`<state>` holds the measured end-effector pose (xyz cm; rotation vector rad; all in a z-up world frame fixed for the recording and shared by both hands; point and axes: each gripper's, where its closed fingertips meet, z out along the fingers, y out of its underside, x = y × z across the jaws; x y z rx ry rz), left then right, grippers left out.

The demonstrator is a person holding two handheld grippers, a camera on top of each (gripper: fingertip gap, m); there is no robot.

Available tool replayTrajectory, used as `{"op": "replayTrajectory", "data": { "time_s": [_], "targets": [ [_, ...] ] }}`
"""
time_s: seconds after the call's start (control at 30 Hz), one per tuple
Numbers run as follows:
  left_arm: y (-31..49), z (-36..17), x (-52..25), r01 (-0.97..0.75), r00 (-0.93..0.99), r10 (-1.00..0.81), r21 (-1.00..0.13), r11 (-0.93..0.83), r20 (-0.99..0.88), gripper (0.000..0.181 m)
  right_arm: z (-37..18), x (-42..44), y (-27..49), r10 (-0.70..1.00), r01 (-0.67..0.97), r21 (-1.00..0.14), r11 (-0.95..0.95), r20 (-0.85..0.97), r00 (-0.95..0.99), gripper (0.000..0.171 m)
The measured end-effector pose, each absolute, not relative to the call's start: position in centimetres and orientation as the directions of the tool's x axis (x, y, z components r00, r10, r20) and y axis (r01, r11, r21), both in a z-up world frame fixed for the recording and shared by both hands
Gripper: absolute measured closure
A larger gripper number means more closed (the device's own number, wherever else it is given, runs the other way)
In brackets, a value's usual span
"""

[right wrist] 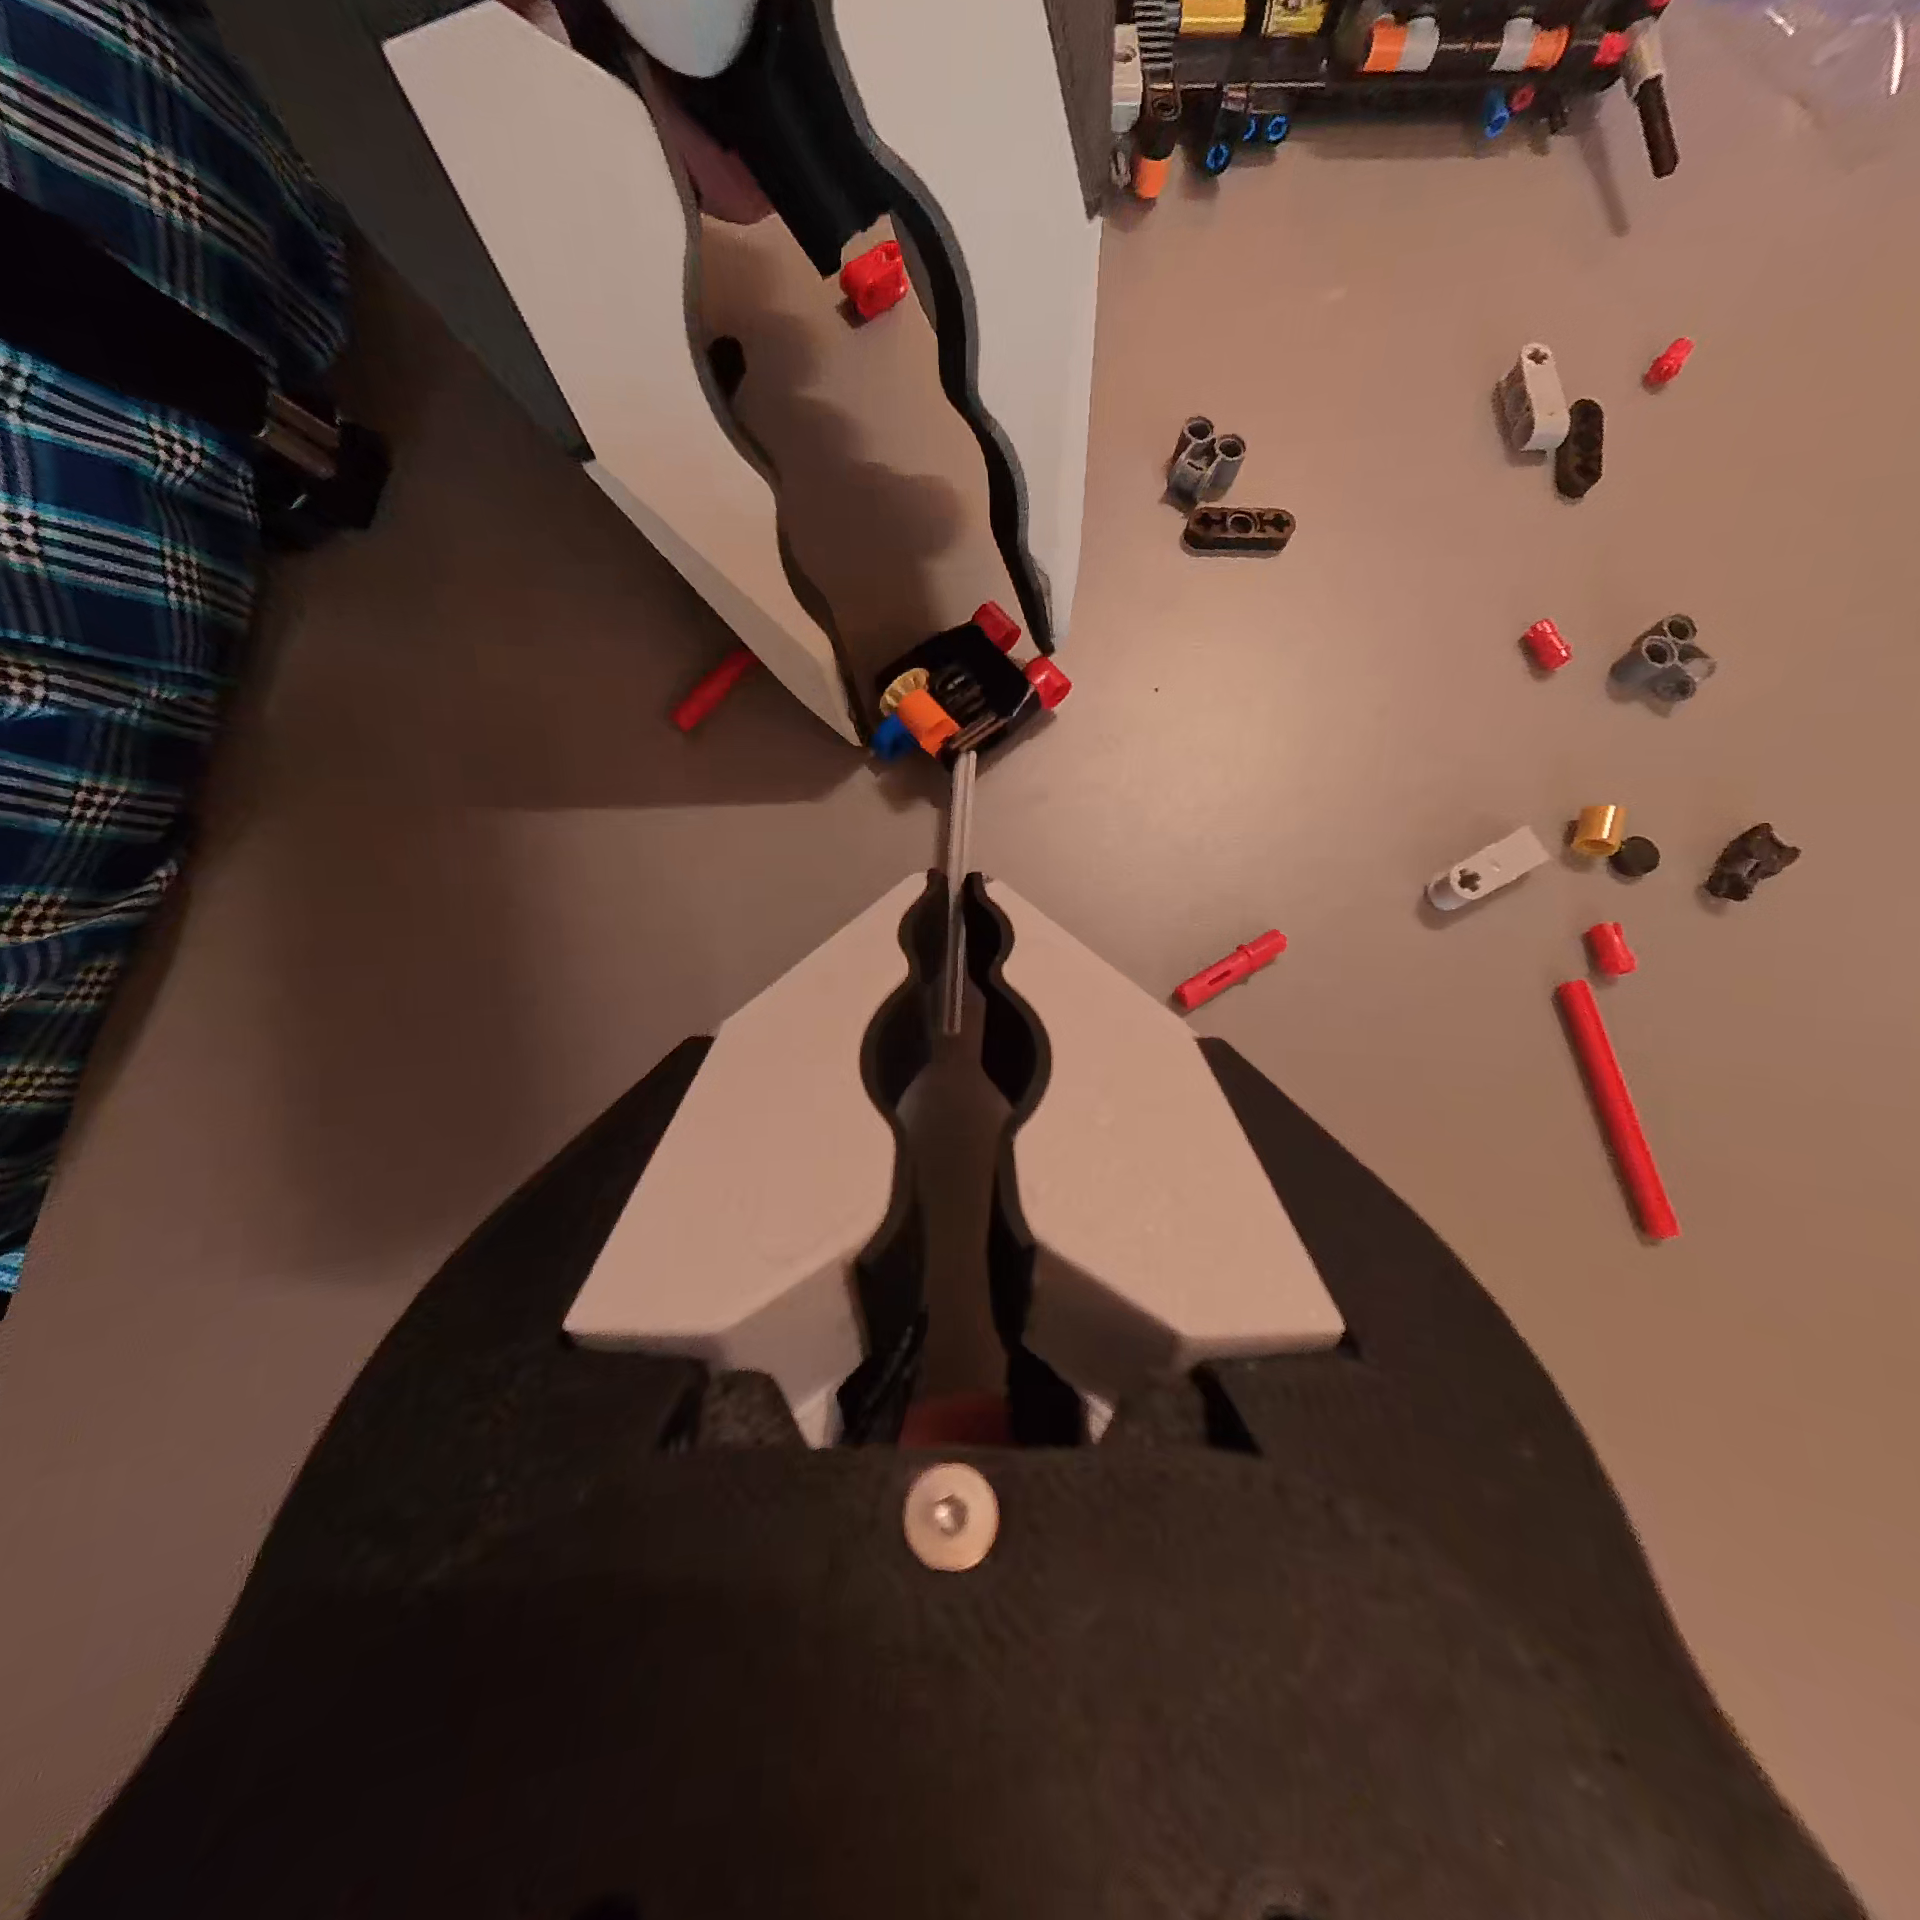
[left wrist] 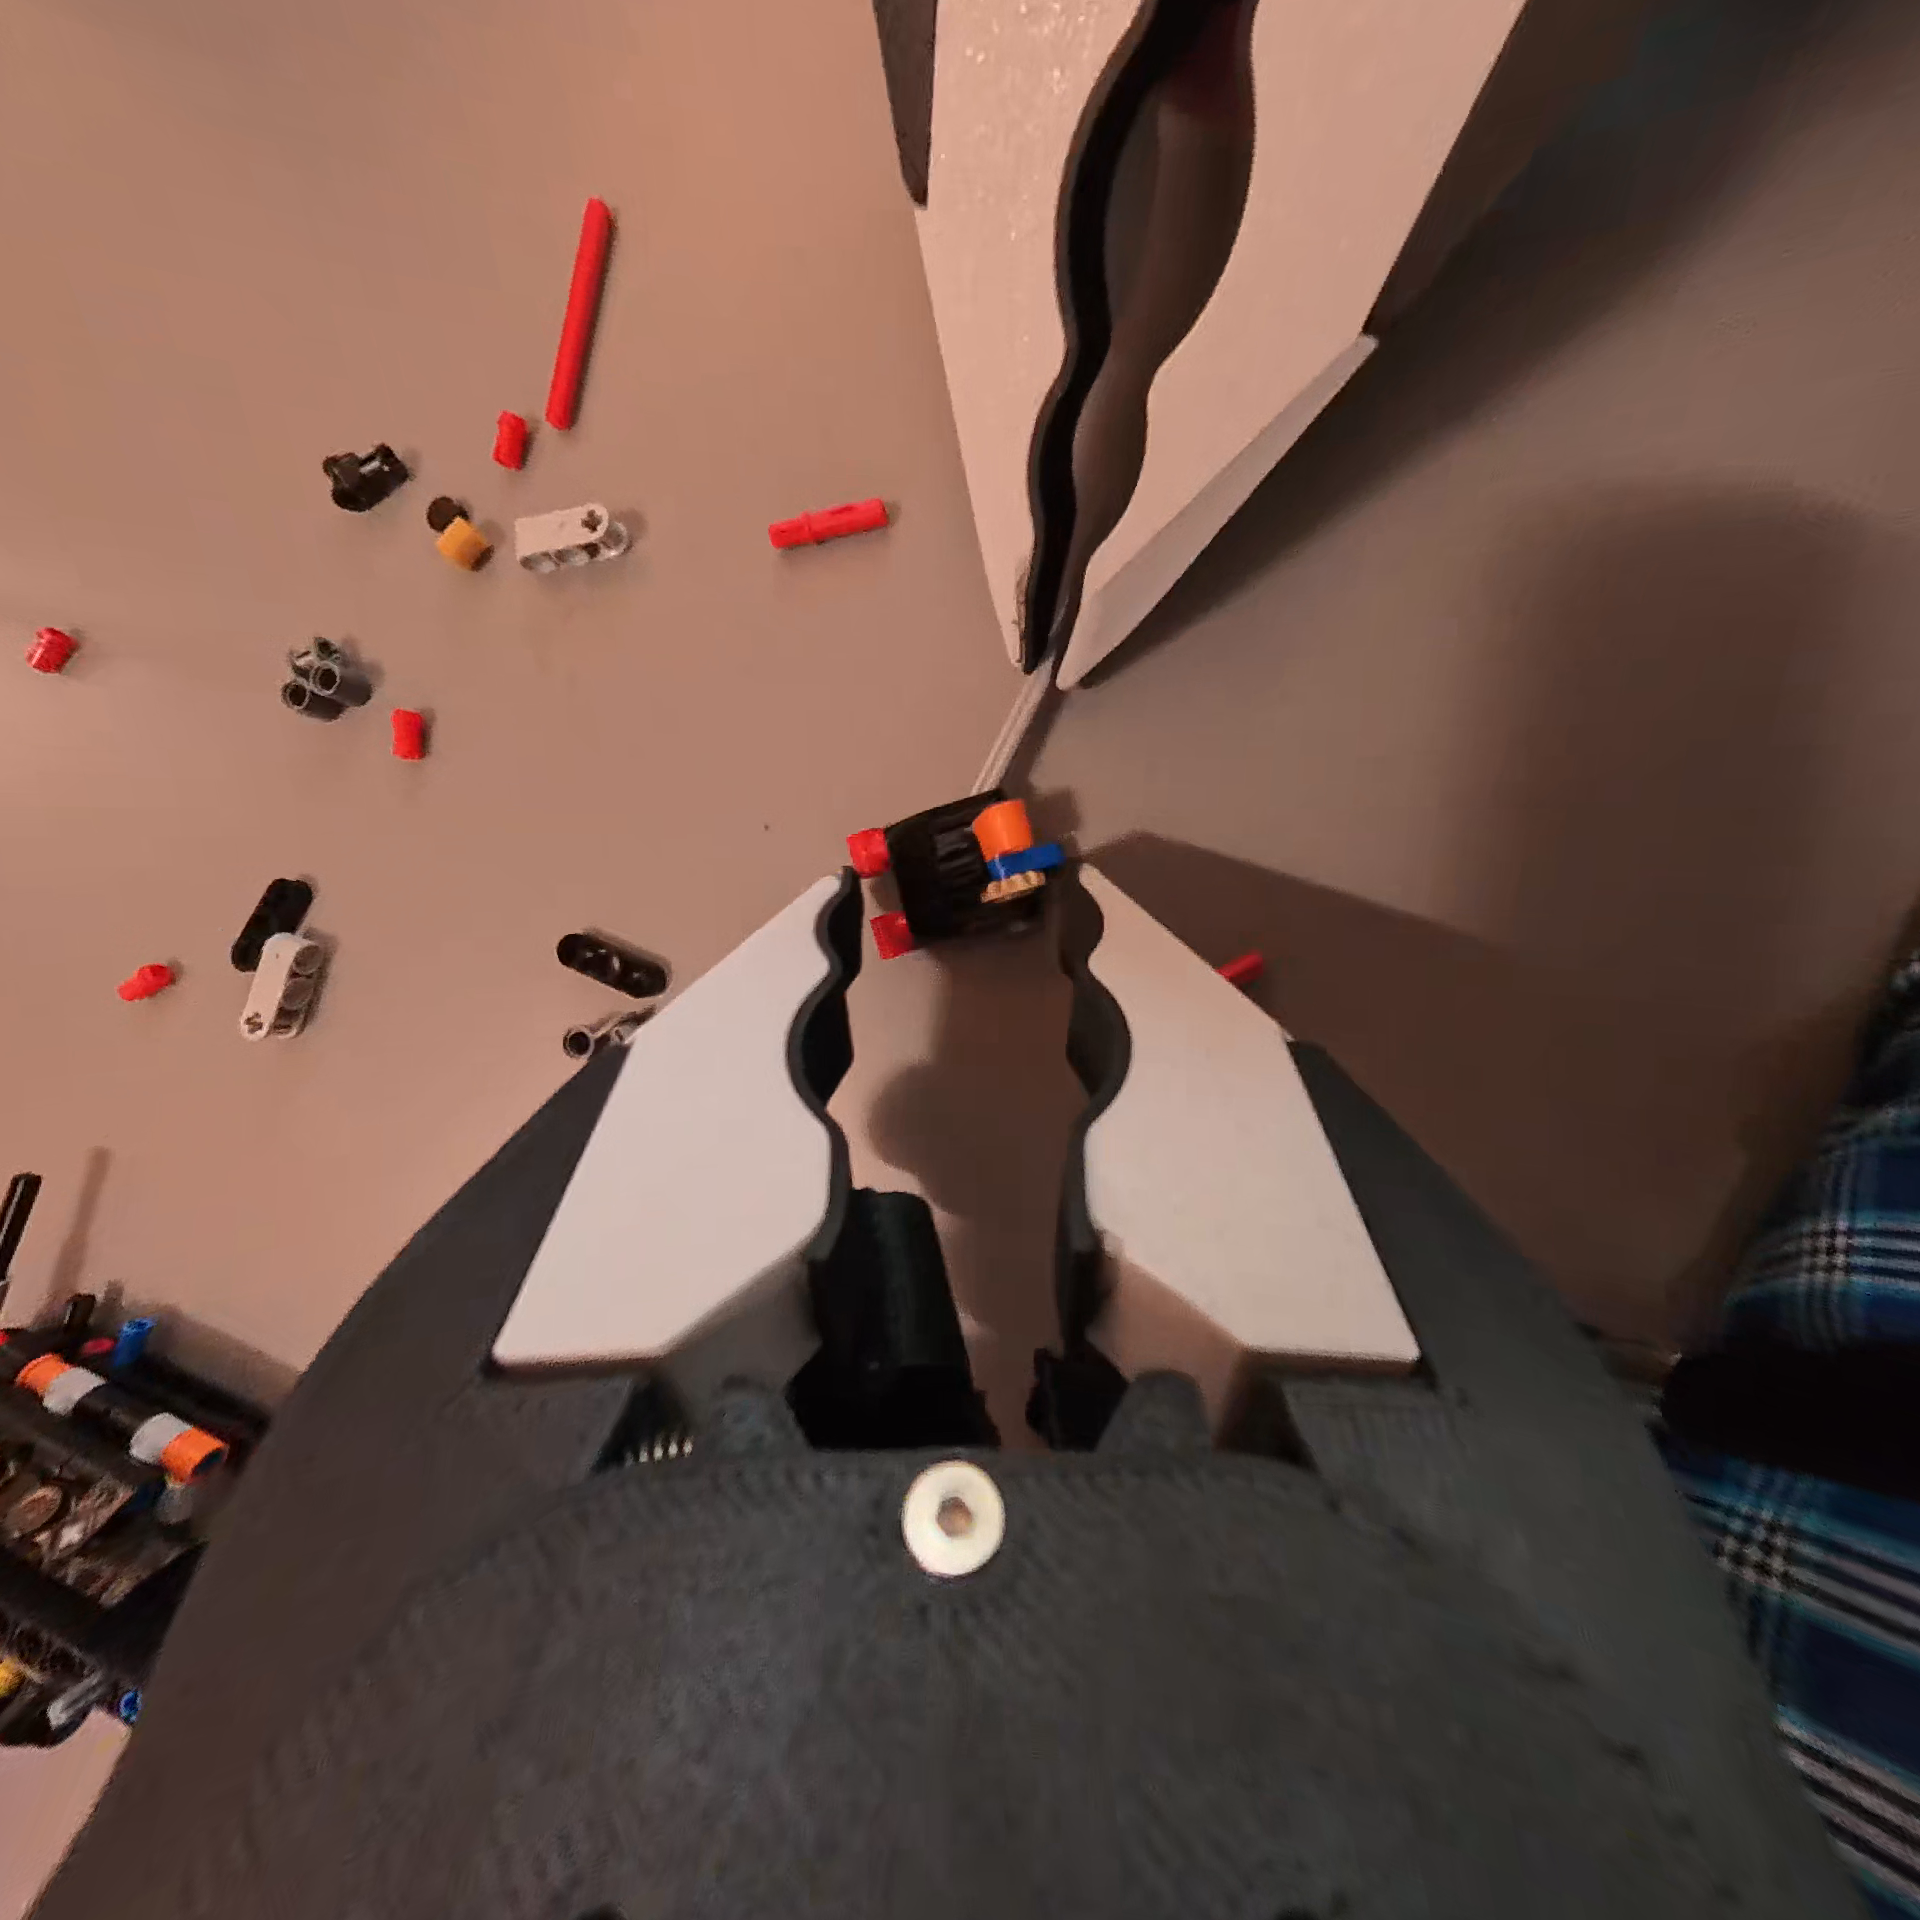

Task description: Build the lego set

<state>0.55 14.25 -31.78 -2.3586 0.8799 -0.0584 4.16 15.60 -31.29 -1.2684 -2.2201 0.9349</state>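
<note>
Right gripper (right wrist: 948, 883): fingers pressed nearly together, pinching a thin grey axle (right wrist: 958, 883) close to its near end. The axle runs forward from the fingertips, centre of the right wrist view, and its far tip meets the small black block assembly (right wrist: 961, 686). Whether the tip has entered a hole cannot be told; the junction is too small.

Left gripper (left wrist: 961, 883): fingers spread, one on each side of the black block assembly (left wrist: 961, 868), which sits just beyond the fingertips in mid-frame. The left finger's tip lies next to the assembly's red pins; the right finger stands clear. Not clamped. Judgement: the spread fingers fence the assembly against the table (left wrist: 727, 208) so it cannot slide off while the axle is pushed in from the opposite side.

The assembly carries an orange bush (left wrist: 1003, 826), a blue piece and a small tan gear on the side facing the axle.

Loose parts lie well apart in the upper left of the left wrist view: a long red axle (left wrist: 580, 312), short red pins, grey and black connectors. A larger built section (right wrist: 1382, 62) sits at the top edge of the right wrist view.

Risk: with the assembly unclamped, an off-axis push would spin it.
</note>
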Motion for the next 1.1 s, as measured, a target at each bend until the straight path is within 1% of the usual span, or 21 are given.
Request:
{"op": "replayTrajectory", "data": {
  "time_s": [0.03, 0.27, 0.5, 0.6, 0.7, 0.83, 1.1],
  "targets": [
    [14.25, -31.78, 0.56, -0.584, 0.773, -0.613, -0.563, -0.585, -0.166, 0.144, -31.18, 4.20, 15.58, 0.866, 0.584, -0.730, 0.356, 0.023, -0.499, 0.171],
    [14.07, -31.85, 0.70, -0.675, 0.667, -0.721, -0.561, -0.479, -0.188, 0.155, -31.30, 4.74, 15.17, 0.826, 0.543, -0.726, 0.423, 0.063, -0.560, 0.171],
    [14.15, -31.83, 1.00, -0.761, 0.547, -0.808, -0.532, -0.370, -0.220, 0.155, -31.35, 5.13, 15.41, 0.755, 0.501, -0.664, 0.555, 0.149, -0.638, 0.171],
    [14.18, -31.85, 1.06, -0.787, 0.507, -0.834, -0.512, -0.345, -0.217, 0.154, -31.46, 5.11, 15.56, 0.721, 0.480, -0.626, 0.614, 0.198, -0.664, 0.171],
    [14.22, -31.88, 1.05, -0.802, 0.480, -0.852, -0.499, -0.329, -0.210, 0.155, -31.40, 5.00, 15.74, 0.702, 0.459, -0.612, 0.645, 0.235, -0.672, 0.171],
    [14.22, -31.90, 1.01, -0.809, 0.463, -0.862, -0.496, -0.317, -0.204, 0.155, -31.44, 4.96, 15.71, 0.700, 0.443, -0.615, 0.652, 0.265, -0.663, 0.171],
    [14.12, -31.94, 0.89, -0.799, 0.463, -0.866, -0.511, -0.316, -0.188, 0.155, -31.49, 4.78, 15.55, 0.733, 0.444, -0.669, 0.596, 0.227, -0.642, 0.171]
  ]
}}
